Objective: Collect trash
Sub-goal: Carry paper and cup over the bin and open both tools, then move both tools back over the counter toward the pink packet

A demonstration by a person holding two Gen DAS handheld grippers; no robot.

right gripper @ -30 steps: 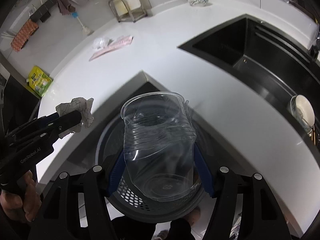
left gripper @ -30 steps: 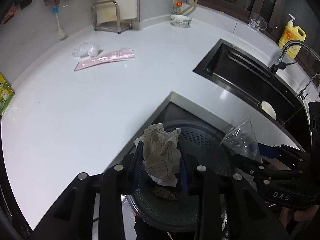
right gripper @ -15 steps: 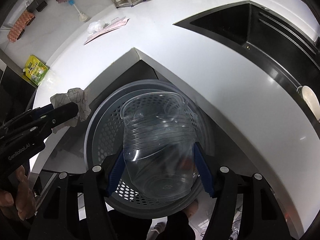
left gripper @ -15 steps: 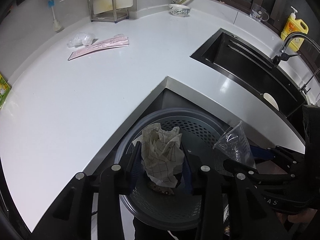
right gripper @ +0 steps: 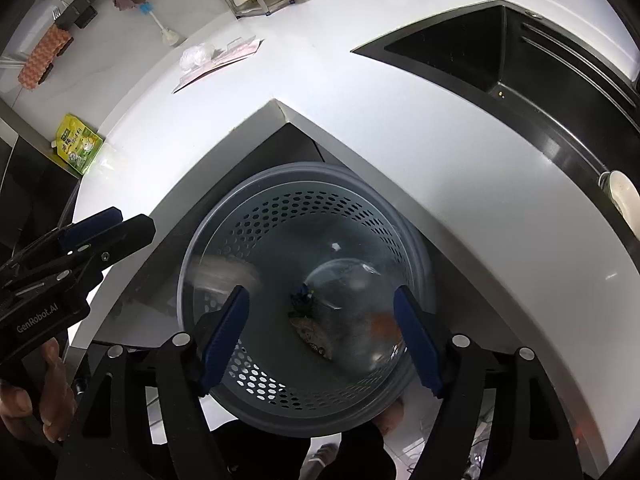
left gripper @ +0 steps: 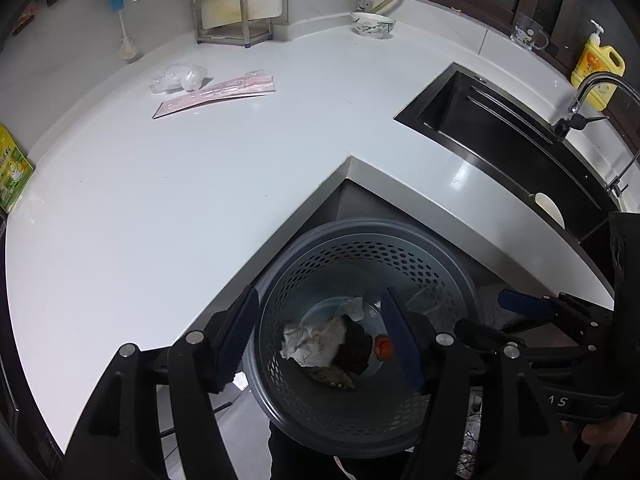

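A grey perforated trash basket (left gripper: 280, 292) (right gripper: 224, 236) stands on the floor in the counter's inner corner. My left gripper (left gripper: 320, 336) is open and empty above it. The crumpled checked paper (left gripper: 312, 340) lies at the basket's bottom with other dark scraps. My right gripper (right gripper: 320, 332) is open over the basket; the clear plastic cup (right gripper: 352, 300) is blurred inside the basket below it. On the white counter lie a crumpled clear plastic bag (left gripper: 180, 78) (right gripper: 198, 56) and a pink flat wrapper (left gripper: 216, 94) (right gripper: 218, 66).
A black sink (left gripper: 500, 128) with a faucet (left gripper: 588, 96) is at the right. A yellow soap bottle (left gripper: 598, 64), a bowl (left gripper: 372, 24), a metal rack (left gripper: 232, 16), a brush (left gripper: 124, 36) and a green packet (left gripper: 12, 172) (right gripper: 78, 146) stand around the counter.
Both grippers opened over the basket. The checked paper dropped from the left gripper to the basket bottom, and the clear cup left the right gripper and fell in.
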